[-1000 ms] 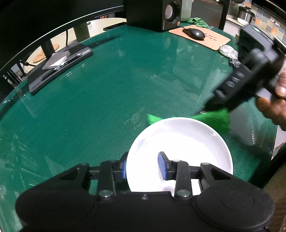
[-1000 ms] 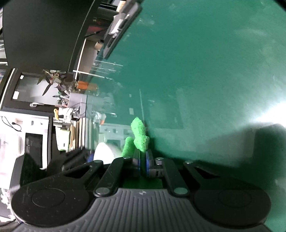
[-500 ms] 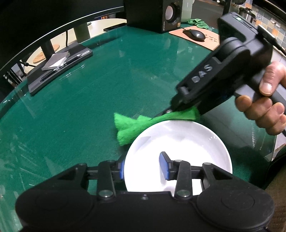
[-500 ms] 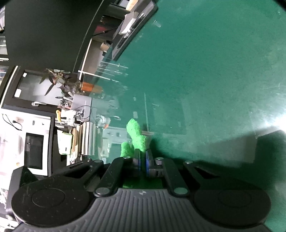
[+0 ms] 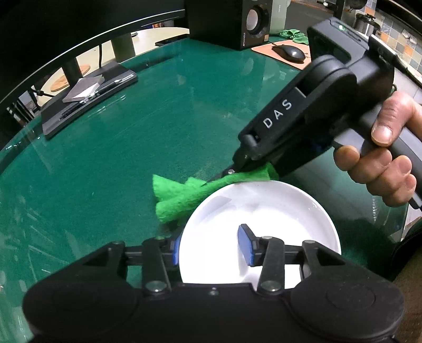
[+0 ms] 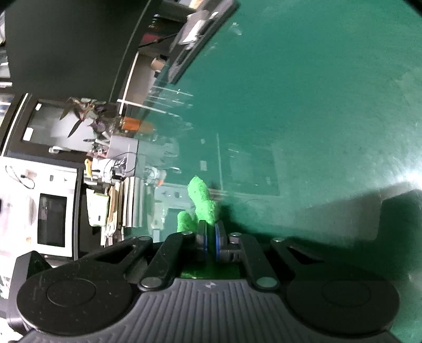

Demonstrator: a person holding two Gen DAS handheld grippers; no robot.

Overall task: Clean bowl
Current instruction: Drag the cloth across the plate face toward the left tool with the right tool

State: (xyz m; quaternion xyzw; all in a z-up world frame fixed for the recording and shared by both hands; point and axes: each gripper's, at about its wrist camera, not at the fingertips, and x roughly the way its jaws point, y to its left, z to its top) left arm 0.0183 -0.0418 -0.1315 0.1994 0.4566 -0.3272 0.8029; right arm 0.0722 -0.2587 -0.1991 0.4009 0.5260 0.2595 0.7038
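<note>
A white bowl [image 5: 277,211] rests on the green glass table [image 5: 132,158], close under my left gripper [image 5: 209,245]. That gripper's jaws are opening and straddle the bowl's near left rim: one blue pad [image 5: 175,249] is outside the wall, the other pad [image 5: 245,244] hangs inside and clear of it. My right gripper [image 5: 232,171], held by a hand [image 5: 382,163], is shut on a green cloth [image 5: 179,200] at the bowl's far left rim. In the right wrist view the cloth [image 6: 201,195] sticks out past the right gripper's [image 6: 209,229] closed pads, above the table.
At the back stand a black speaker [image 5: 248,23] and a mouse [image 5: 288,51] on a tan pad, with another green rag [image 5: 292,34] behind. A black flat stand [image 5: 87,97] lies far left. The table's edge runs just right of the bowl.
My right gripper has carried the green cloth leftward along the bowl's far rim, so the cloth now trails past its left side. The left jaws have spread slightly wider.
</note>
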